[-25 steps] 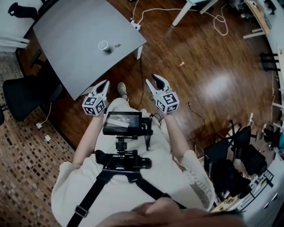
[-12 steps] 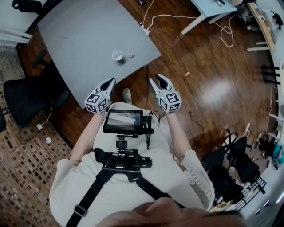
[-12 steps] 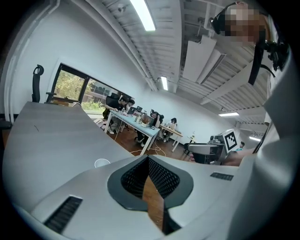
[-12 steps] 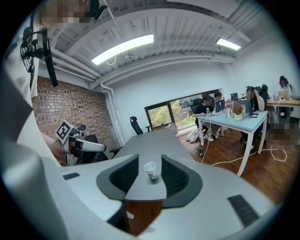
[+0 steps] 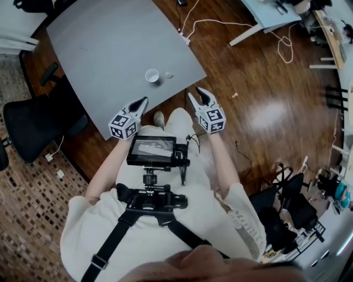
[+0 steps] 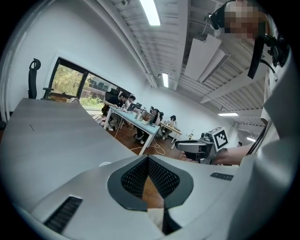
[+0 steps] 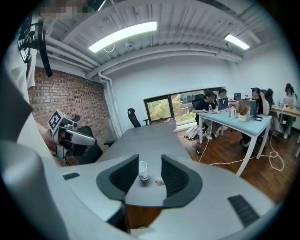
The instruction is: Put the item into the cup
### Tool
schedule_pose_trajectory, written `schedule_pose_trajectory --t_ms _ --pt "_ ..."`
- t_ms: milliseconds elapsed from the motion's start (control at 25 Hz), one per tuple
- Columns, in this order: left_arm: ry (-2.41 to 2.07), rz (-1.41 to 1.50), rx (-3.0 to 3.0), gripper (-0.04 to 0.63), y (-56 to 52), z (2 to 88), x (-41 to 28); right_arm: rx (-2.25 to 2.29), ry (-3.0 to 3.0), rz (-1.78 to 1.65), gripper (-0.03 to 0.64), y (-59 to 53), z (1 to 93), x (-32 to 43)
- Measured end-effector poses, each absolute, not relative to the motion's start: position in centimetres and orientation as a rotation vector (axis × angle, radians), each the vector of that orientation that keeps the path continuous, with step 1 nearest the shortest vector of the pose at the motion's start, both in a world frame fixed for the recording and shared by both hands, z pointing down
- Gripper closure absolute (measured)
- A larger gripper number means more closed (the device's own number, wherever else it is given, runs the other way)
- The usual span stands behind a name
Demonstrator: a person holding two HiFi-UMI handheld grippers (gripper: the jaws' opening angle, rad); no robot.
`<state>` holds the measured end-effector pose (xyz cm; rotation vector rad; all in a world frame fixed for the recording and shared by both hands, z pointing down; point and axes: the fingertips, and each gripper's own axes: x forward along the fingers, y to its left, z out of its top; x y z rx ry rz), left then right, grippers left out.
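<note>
A small white paper cup [image 5: 152, 75] stands upright near the front edge of the grey table [image 5: 105, 49]. The item [image 5: 169, 75], a small pale wrapped piece, lies just right of it. My left gripper [image 5: 141, 102] hovers at the table's edge below the cup, its jaws meeting at the tips with nothing in them [image 6: 147, 159]. My right gripper [image 5: 198, 95] is held over the floor right of the table corner, open and empty. In the right gripper view [image 7: 150, 160], the cup [image 7: 143, 171] and the item [image 7: 160, 182] show far off between the jaws.
A black office chair [image 5: 33, 118] stands left of the table. White cables [image 5: 215, 22] trail on the wooden floor by another table [image 5: 270, 11]. Dark equipment and chairs [image 5: 287, 209] crowd the lower right. A monitor rig [image 5: 151, 151] hangs at the person's chest.
The person has come closer to the table. Cup and item now lie nearer both grippers, and the left gripper has reached the table's edge. Neither jaw setting has changed.
</note>
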<state>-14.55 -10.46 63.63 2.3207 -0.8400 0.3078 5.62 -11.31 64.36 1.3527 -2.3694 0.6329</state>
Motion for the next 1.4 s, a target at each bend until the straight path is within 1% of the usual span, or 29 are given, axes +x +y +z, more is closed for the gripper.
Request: schedule_pose_trajectory --t_ms 280,480,960,1400 --pt "-0.913 0.308 2.27 0.601 -11.4 63.7 -14.4 1.214 -2.347 0.617 0.454 -14.7 67.0 4.6" --pt "-1.013 0.321 2.215 0.6 -13.9 64.0 -13.0 1.009 -2.32 0.606 0.456 -18.4 71.8 3.9" --pt "-1.239 0.291 2.056 0.601 -16.1 64.8 -13.2 0.573 -2.223 0.549 0.455 -21.9 82.2 0.3" --pt "-1.347 0.237 1.94 0.601 -15.0 66.4 -16.4 0.384 -2.117 0.516 0.454 -21.3 89.9 -4.1"
